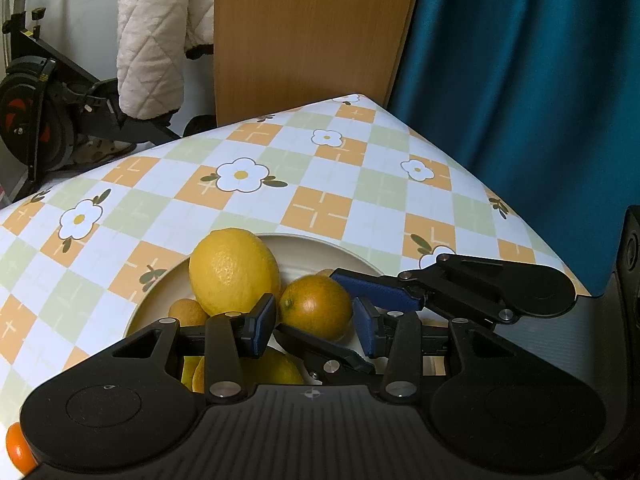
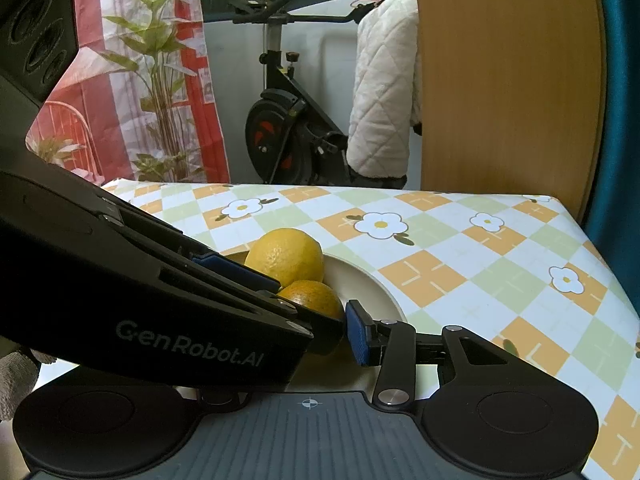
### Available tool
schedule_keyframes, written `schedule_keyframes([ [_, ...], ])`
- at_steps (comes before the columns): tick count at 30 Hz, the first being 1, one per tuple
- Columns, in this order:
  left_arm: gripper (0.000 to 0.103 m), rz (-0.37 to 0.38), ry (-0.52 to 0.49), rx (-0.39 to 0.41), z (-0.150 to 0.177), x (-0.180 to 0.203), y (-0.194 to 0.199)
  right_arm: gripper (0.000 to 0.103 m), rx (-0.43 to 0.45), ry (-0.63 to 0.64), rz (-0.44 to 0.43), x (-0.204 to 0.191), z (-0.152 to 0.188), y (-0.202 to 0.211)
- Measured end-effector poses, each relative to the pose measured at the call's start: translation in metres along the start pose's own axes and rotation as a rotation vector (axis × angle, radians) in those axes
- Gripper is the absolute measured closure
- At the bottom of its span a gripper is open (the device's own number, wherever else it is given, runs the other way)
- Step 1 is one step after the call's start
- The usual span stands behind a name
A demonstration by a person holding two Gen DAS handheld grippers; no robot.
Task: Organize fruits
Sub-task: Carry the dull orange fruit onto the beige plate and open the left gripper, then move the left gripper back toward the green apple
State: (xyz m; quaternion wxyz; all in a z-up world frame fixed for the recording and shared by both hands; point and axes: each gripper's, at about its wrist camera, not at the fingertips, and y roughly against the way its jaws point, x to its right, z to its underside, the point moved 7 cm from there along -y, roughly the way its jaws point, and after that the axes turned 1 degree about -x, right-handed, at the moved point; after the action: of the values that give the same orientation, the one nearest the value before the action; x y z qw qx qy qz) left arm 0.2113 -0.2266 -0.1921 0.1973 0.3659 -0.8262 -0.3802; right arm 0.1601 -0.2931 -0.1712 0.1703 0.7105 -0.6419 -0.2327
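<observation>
A small orange (image 1: 316, 306) fills the gap between the blue pads of my left gripper (image 1: 314, 326), which is shut on it over a cream plate (image 1: 332, 248). My right gripper reaches in from the right; its upper pad (image 1: 376, 290) lies against the orange's far side and its lower finger crosses in front. In the right wrist view the same orange (image 2: 312, 294) touches the right pad (image 2: 358, 332) of my right gripper (image 2: 310, 330). The left gripper's body (image 2: 180, 320) hides the other finger. A big lemon (image 1: 234, 270) (image 2: 286, 258) rests on the plate (image 2: 368, 284) just behind.
More yellow and orange fruit (image 1: 188, 314) lies on the plate under the grippers, and another orange (image 1: 16, 452) sits at the near left corner. The checked tablecloth (image 1: 320, 184) ends at edges left and right. A wooden board (image 1: 308, 32), blue curtain (image 1: 520, 80) and exercise bike (image 2: 288, 128) stand behind.
</observation>
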Motion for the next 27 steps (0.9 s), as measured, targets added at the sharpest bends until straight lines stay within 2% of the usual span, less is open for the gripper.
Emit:
schedule_keyframes([
  [7,0.056,-0.006,-0.003,0.012,-0.001,0.0,0.005,0.063,-0.003,-0.009,0.018,0.003,-0.001,0.004],
  [15,0.057,0.005,-0.002,0.094,-0.006,-0.007,0.044,0.06,0.03,-0.066,0.03,0.007,-0.004,0.03],
  [21,0.057,-0.028,0.026,0.155,0.003,-0.037,0.082,0.06,0.037,-0.077,0.017,-0.004,-0.002,0.05],
  [27,0.057,-0.084,0.109,0.189,0.023,-0.085,0.116,0.06,0.039,-0.079,0.001,-0.025,0.001,0.063],
])
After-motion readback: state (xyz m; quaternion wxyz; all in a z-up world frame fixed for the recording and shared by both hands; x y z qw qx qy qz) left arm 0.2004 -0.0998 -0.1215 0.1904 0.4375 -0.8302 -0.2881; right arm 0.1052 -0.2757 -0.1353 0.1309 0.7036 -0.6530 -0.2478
